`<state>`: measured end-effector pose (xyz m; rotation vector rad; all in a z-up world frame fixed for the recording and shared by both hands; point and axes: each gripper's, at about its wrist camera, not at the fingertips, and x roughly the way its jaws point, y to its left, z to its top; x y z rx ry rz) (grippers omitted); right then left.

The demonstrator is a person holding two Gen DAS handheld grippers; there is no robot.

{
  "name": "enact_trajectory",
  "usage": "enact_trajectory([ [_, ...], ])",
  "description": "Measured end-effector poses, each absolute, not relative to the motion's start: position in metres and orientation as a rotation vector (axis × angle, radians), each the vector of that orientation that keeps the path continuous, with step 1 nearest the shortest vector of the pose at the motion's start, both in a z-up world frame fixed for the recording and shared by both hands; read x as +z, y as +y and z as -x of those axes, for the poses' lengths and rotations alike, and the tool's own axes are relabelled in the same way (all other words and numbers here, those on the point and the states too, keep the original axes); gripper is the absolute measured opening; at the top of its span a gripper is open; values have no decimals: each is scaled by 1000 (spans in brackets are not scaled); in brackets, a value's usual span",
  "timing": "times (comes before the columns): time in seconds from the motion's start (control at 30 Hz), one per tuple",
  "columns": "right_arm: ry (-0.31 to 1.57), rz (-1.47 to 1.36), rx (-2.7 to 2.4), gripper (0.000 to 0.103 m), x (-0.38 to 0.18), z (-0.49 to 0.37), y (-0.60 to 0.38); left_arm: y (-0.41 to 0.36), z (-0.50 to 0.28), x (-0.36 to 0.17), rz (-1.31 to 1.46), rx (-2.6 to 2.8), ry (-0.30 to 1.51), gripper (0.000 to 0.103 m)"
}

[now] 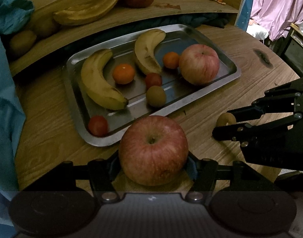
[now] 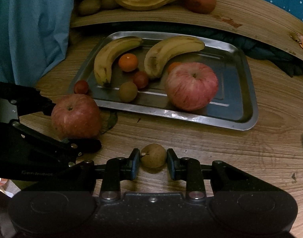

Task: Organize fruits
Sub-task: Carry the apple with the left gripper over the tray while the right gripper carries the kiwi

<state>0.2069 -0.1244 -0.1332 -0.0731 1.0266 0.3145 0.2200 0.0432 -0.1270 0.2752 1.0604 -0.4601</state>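
1. The left gripper (image 1: 153, 166) clamps a red apple (image 1: 153, 150) on the wooden table (image 1: 52, 138), just in front of the steel tray (image 1: 76, 107).
2. The right gripper (image 2: 153, 163) brackets a small brown fruit (image 2: 153, 155) resting on the table; whether its pads actually touch, I cannot tell.
3. The tray holds two bananas (image 2: 111, 57), another apple (image 2: 191, 85) and small round fruits.
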Motion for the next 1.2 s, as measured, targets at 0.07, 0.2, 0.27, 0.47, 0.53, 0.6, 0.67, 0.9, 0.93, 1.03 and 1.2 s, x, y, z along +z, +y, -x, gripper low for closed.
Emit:
enact_trajectory([
  [0.07,1025,72,318,31,-133,-206,-124,45,-219,-126,-269,-453,1063,69],
  [0.2,1023,79,336,31,-133,-206,-121,48,-217,-126,-257,-441,1069,69],
  [0.27,1022,83,342,31,-133,-206,-120,50,-216,-126,-252,-433,1069,69],
  [0.47,1021,89,359,31,-134,-208,-118,53,-215,-124,-235,-417,1072,69],
  [0.53,1019,92,365,31,-133,-208,-117,54,-215,-124,-227,-412,1069,69],
  [0.6,1017,96,373,31,-133,-208,-116,56,-214,-123,-220,-409,1064,69],
  [0.67,1013,101,381,31,-132,-210,-114,57,-214,-121,-211,-407,1058,69],
  [0.9,993,122,407,31,-126,-214,-110,63,-215,-115,-189,-384,1031,69],
  [0.93,987,125,410,31,-125,-215,-109,65,-217,-113,-186,-380,1027,69],
  [1.03,960,133,412,31,-121,-217,-108,69,-223,-109,-168,-367,1021,69],
  [1.2,917,138,421,31,-113,-221,-109,77,-235,-98,-146,-331,989,69],
])
